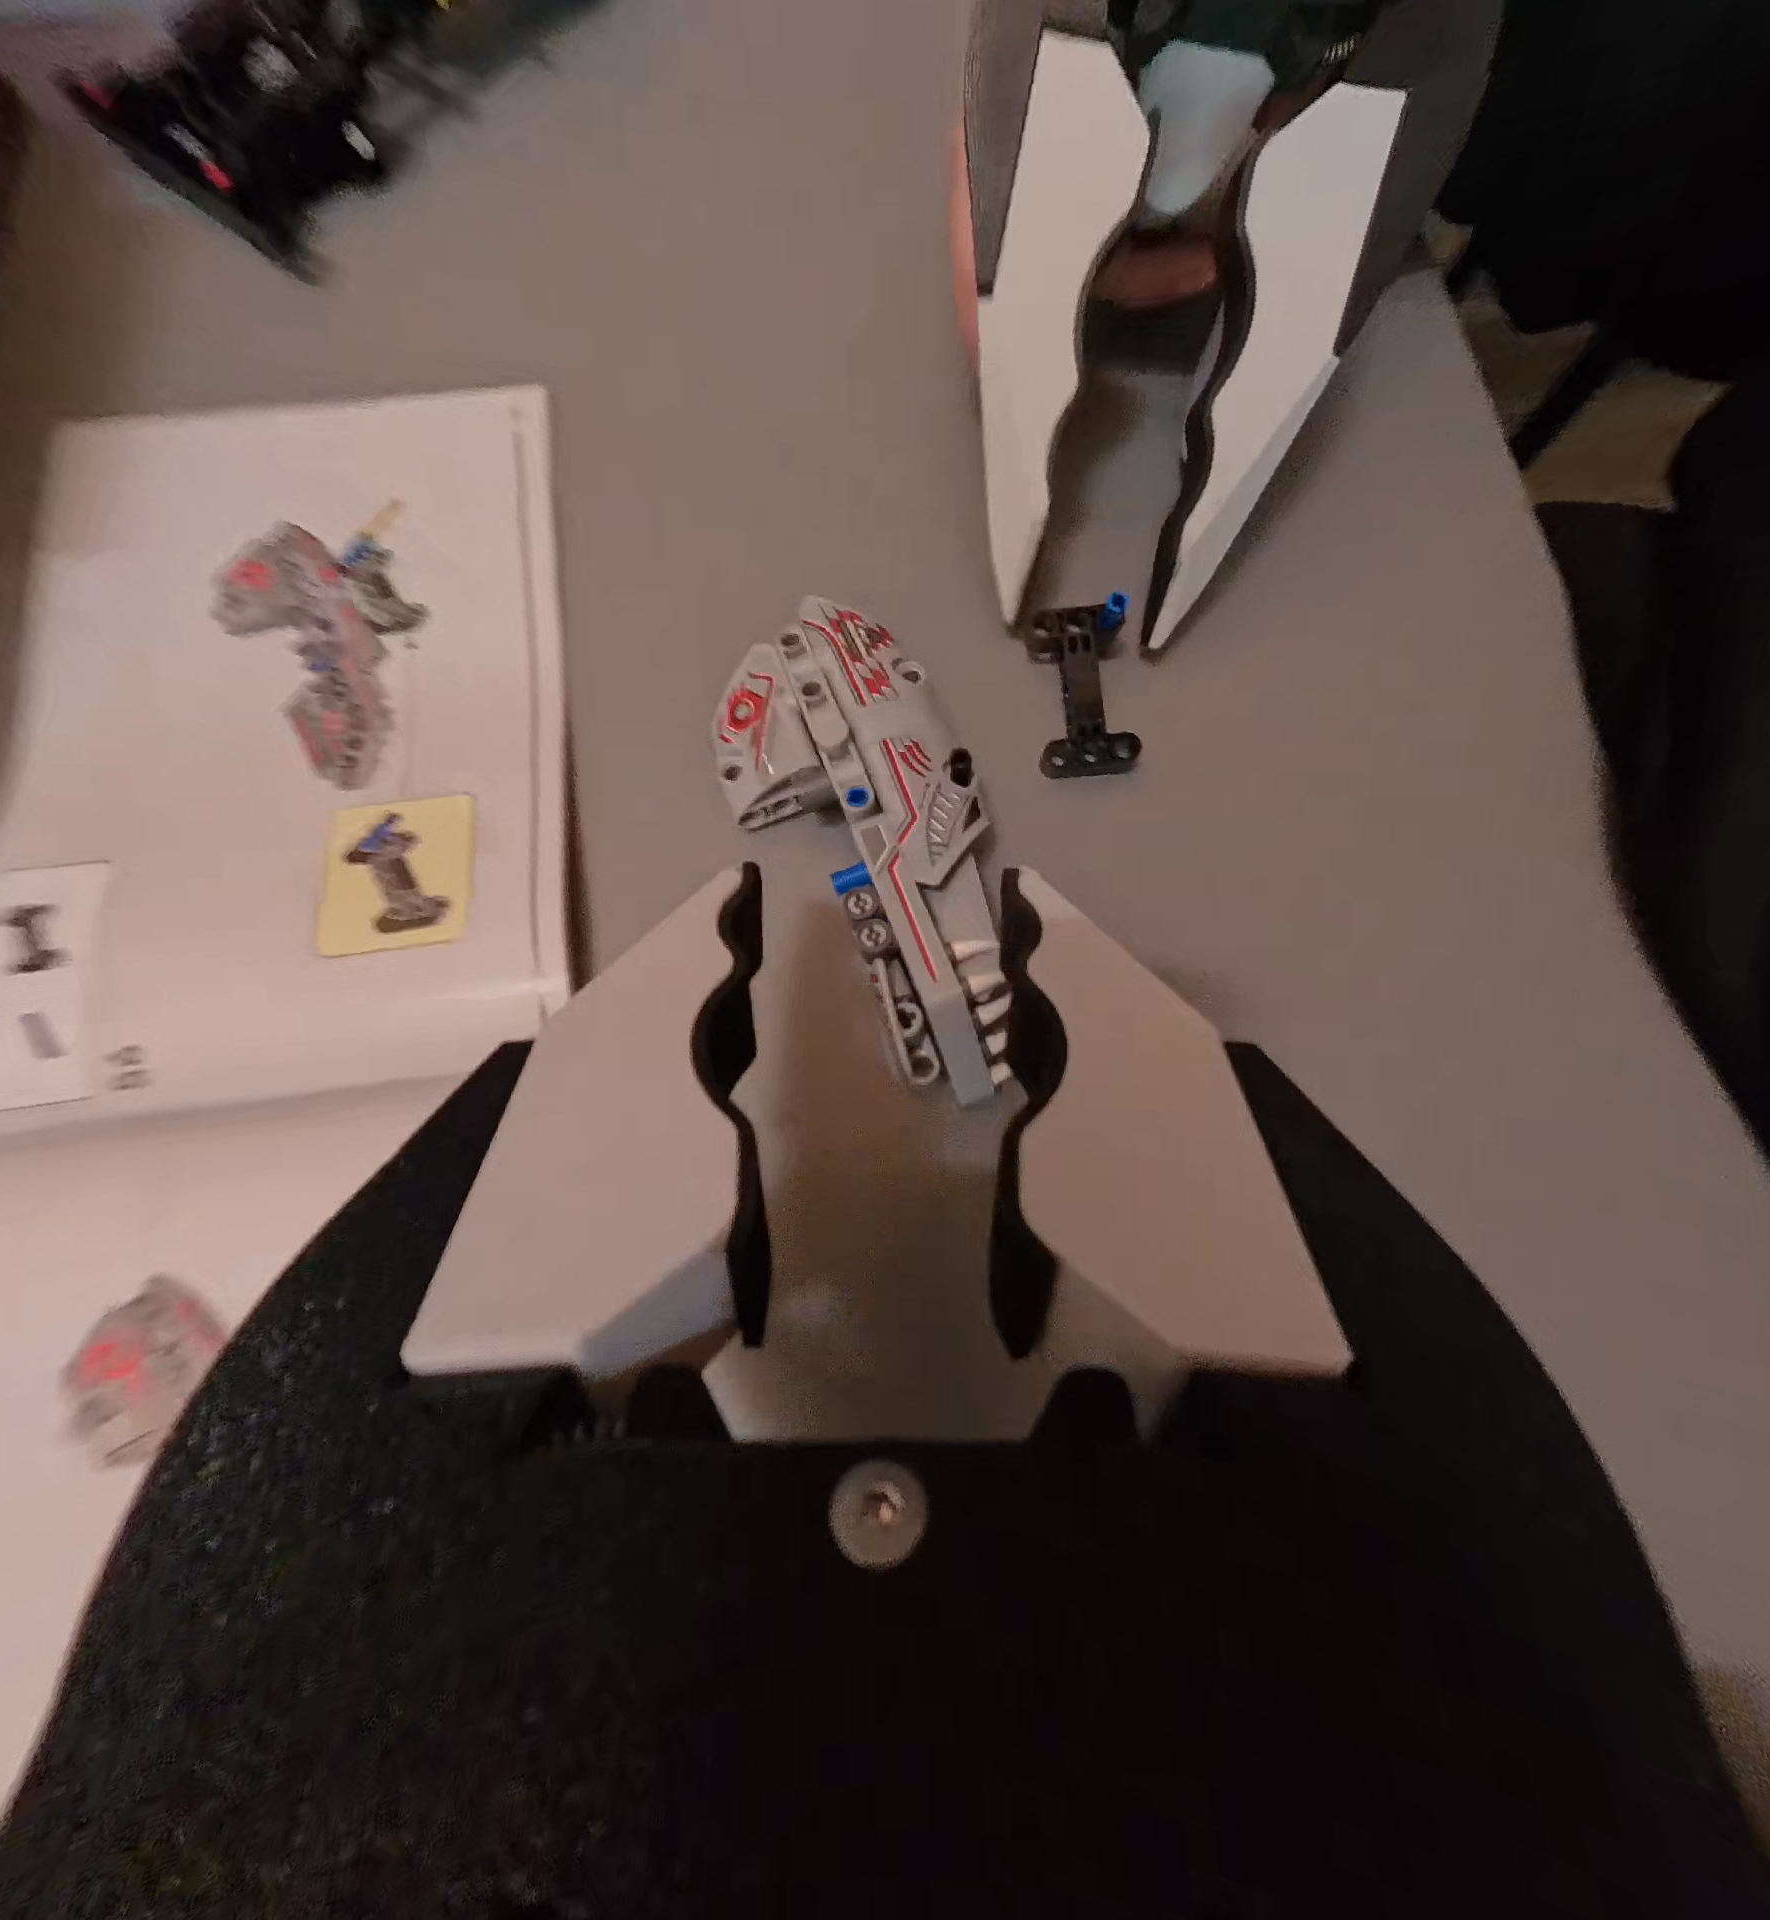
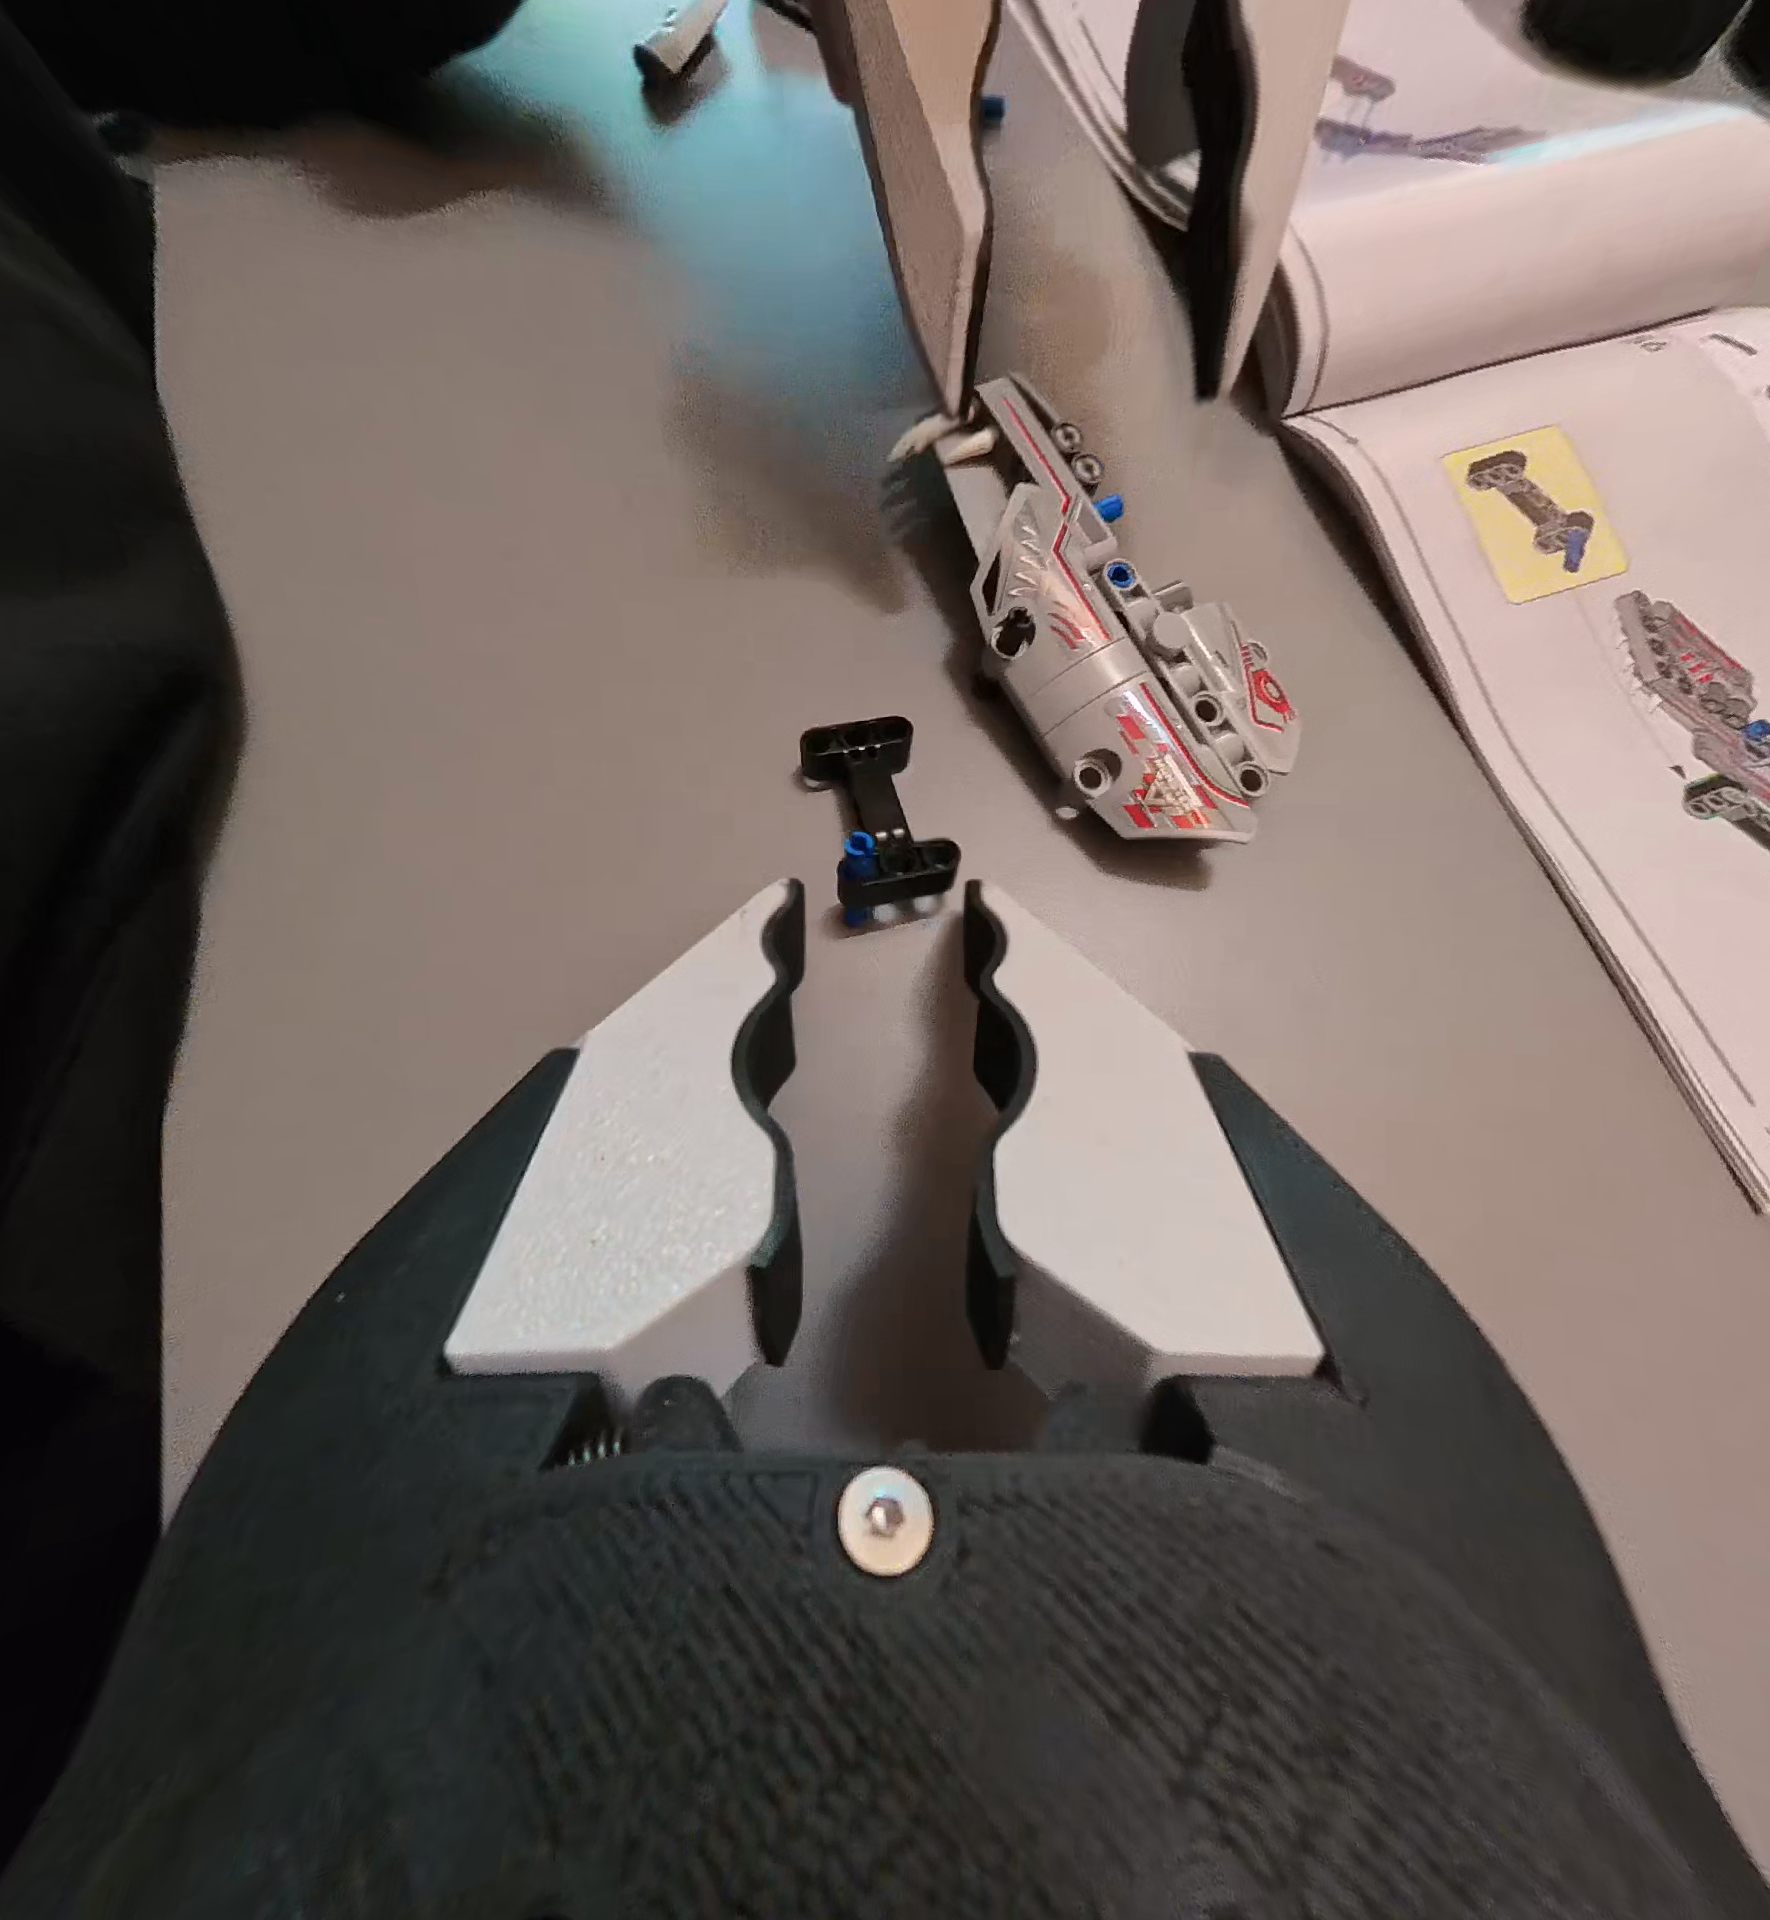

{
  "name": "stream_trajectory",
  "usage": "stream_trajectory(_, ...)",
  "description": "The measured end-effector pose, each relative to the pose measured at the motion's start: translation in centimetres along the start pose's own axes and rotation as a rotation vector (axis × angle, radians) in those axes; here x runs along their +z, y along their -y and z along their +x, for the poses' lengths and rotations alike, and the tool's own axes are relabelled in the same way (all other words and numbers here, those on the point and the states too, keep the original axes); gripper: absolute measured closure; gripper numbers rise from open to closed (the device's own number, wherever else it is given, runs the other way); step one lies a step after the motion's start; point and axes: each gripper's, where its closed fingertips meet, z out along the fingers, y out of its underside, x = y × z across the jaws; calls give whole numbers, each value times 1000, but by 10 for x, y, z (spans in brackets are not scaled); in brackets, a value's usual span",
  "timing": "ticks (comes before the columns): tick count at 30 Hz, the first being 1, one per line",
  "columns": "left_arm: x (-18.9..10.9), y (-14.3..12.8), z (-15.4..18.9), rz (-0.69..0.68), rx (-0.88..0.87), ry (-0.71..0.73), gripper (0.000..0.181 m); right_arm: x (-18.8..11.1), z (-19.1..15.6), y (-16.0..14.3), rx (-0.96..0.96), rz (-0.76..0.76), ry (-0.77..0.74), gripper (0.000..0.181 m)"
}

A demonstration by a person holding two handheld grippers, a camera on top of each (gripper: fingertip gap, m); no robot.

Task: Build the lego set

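From the left wrist view, my left gripper stands open around the near end of the grey lego model, which lies on the grey table. Whether the fingers touch it, I cannot tell. The instruction booklet lies open to the left — the black piece sits far right, between the tips of my right gripper.

From the right wrist view, my right gripper is open and holds nothing — the black piece lies just beyond its tips. The lego model lies farther right, the booklet beyond it.
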Motion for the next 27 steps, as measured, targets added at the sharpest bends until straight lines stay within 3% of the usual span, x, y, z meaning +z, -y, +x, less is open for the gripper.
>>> stream_trajectory(1,-4,4,3,18,45,51,139,1,-1,1,-3,-1,11,156)
stream_trajectory(4,-4,12,27,57,212,132,142,6,-3,4,36,-2,38,160)
stream_trajectory(8,14,13,58,32,466,232,143,8,-5,7,294,2,139,161)
stream_trajectory(11,25,15,59,-12,630,348,143,5,-5,19,556,98,266,161)
stream_trajectory(12,28,15,59,-26,675,369,143,3,-1,21,615,130,286,176)
stream_trajectory(15,35,21,59,-39,772,416,145,-1,6,23,693,186,304,178)
stream_trajectory(19,45,13,56,-94,741,400,145,-4,1,20,618,175,287,179)
stream_trajectory(21,46,14,56,-87,705,396,153,-4,3,15,598,152,242,179)
stream_trajectory(23,49,12,56,-102,660,374,172,-3,6,10,615,129,214,179)
stream_trajectory(25,48,14,54,-93,631,387,173,-7,6,12,594,153,215,179)
stream_trajectory(27,44,21,53,-26,523,378,173,-14,7,15,537,175,191,167)
